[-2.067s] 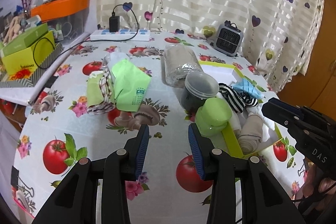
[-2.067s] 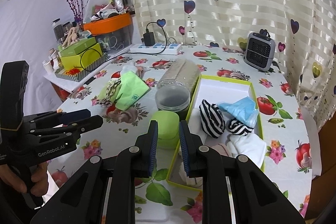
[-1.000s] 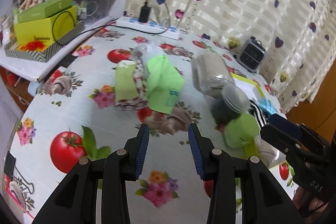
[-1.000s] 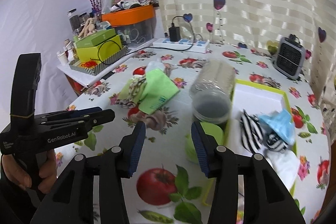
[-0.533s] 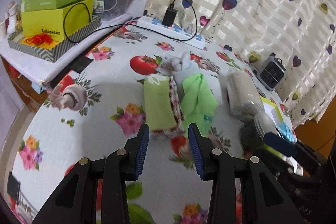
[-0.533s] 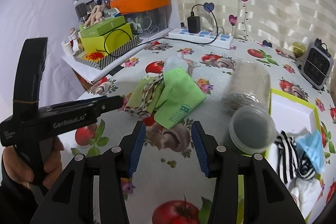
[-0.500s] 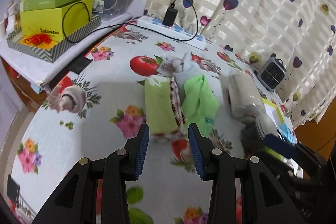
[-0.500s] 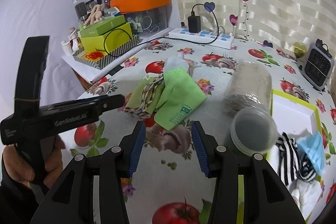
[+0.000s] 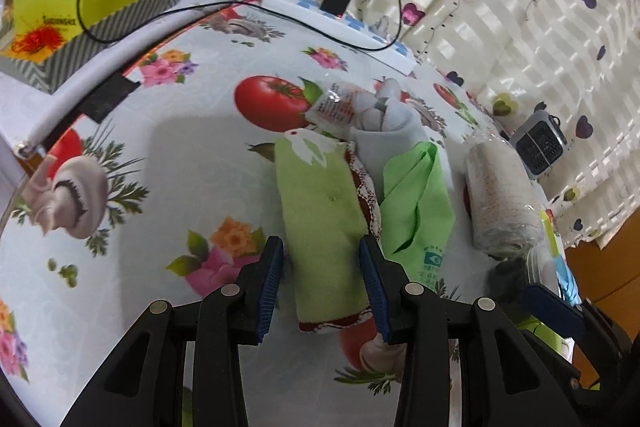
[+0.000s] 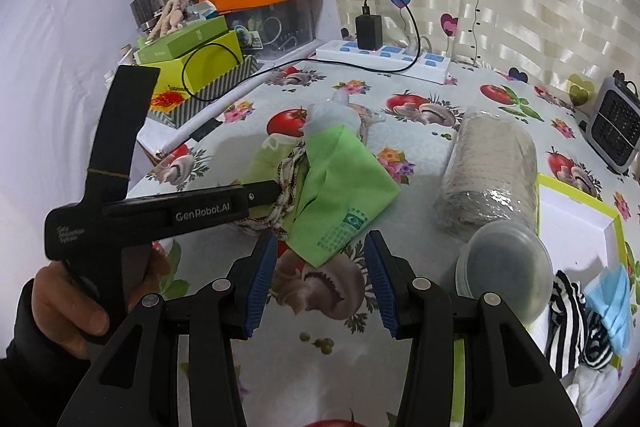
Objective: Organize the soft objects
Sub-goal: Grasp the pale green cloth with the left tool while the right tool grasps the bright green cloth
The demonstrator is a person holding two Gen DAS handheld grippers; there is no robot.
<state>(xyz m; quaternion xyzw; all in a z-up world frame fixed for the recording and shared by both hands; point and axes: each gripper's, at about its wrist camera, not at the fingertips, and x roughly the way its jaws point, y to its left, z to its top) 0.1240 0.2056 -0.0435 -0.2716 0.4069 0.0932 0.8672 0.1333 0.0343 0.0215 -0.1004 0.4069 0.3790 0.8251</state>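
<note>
Towel (image 9: 326, 223) end hidden between left jaws

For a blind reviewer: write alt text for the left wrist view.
The open left gripper straddles the near end of a folded green towel on a tomato-print tablecloth, not yet closed. Beside the towel lie a green cloth and a wrapped beige roll.

Patterned cloth (image 9: 366, 195): mostly hidden under green towel (image 9: 324, 219) and green bag (image 9: 416, 203).
Green towel far side (image 10: 260, 159): blocked by left tool (image 10: 276, 193).
Yellow-green box (image 10: 616, 227): cut off at right edge.
Bag print (image 10: 344, 227): too small to read.
</note>
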